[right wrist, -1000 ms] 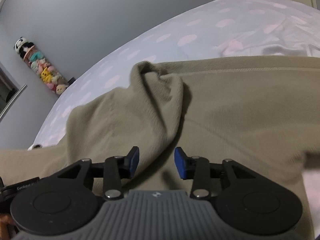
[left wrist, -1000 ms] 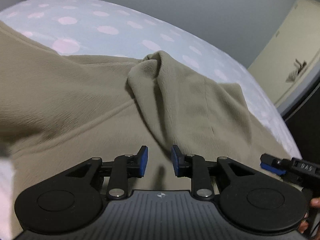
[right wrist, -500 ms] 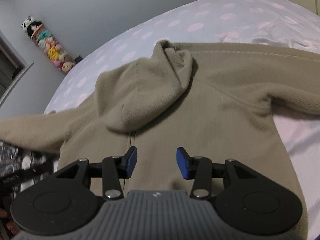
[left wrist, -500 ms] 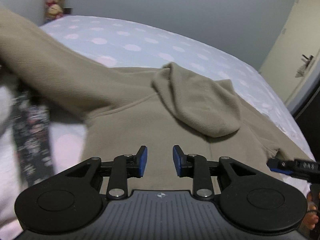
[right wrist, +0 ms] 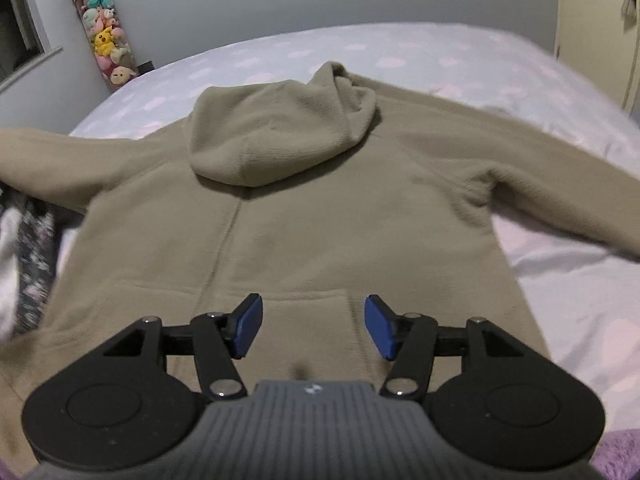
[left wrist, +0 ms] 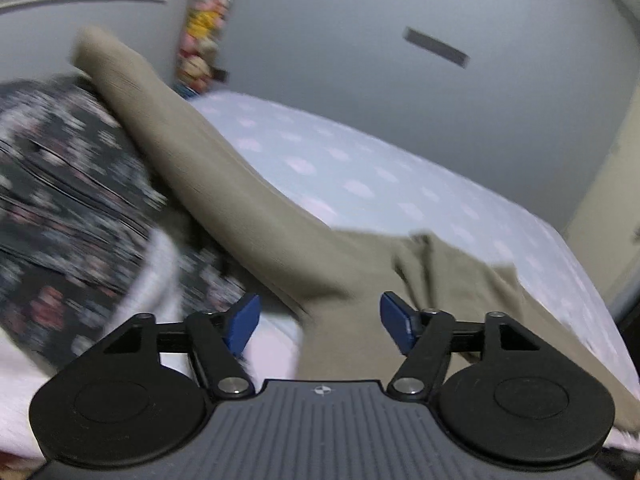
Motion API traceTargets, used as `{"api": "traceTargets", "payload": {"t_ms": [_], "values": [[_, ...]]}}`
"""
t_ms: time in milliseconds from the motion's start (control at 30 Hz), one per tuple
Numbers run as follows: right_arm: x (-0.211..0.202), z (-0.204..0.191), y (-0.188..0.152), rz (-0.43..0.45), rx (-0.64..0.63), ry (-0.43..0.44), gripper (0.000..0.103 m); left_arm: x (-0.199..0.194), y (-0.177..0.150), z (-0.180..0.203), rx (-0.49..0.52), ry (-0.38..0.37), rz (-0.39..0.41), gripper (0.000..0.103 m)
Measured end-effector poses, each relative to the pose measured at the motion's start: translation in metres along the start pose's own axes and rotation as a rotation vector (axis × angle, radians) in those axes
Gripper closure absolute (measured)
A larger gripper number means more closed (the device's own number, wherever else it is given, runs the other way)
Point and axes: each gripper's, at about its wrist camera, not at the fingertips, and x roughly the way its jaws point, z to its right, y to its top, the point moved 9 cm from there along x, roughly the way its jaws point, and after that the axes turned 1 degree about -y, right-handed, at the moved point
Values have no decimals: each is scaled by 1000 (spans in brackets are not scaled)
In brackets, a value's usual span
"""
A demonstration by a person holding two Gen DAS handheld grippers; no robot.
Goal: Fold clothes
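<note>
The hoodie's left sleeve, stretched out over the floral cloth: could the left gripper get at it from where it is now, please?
Probably yes. The left gripper is open and empty, and the sleeve runs away from just ahead of its fingers with nothing lying over it. The blurred floral cloth sits beside and under the sleeve, not across the approach.

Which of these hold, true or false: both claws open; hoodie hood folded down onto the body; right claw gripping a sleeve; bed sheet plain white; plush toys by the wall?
1. Both the left claw and right claw are open. True.
2. The hood lies on the hoodie body. True.
3. The right claw grips a sleeve. False: it holds nothing.
4. The bed sheet is plain white. False: pale with pink spots.
5. Plush toys stand stacked by the wall. True.
</note>
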Motion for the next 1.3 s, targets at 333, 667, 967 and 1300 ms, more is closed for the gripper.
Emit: {"api": "traceTargets", "payload": {"t_ms": [333, 667, 967, 1300], "values": [[7, 2, -6, 49, 3, -47, 28, -13, 54, -94, -108, 109, 148, 27], [27, -10, -15, 9, -69, -84, 26, 0, 85, -167, -193, 140, 226, 28], [44, -15, -19, -43, -104, -111, 26, 16, 138, -181, -220, 53, 327, 28], [49, -16, -22, -66, -100, -121, 26, 43, 200, -223, -290, 158, 362, 29]]}}
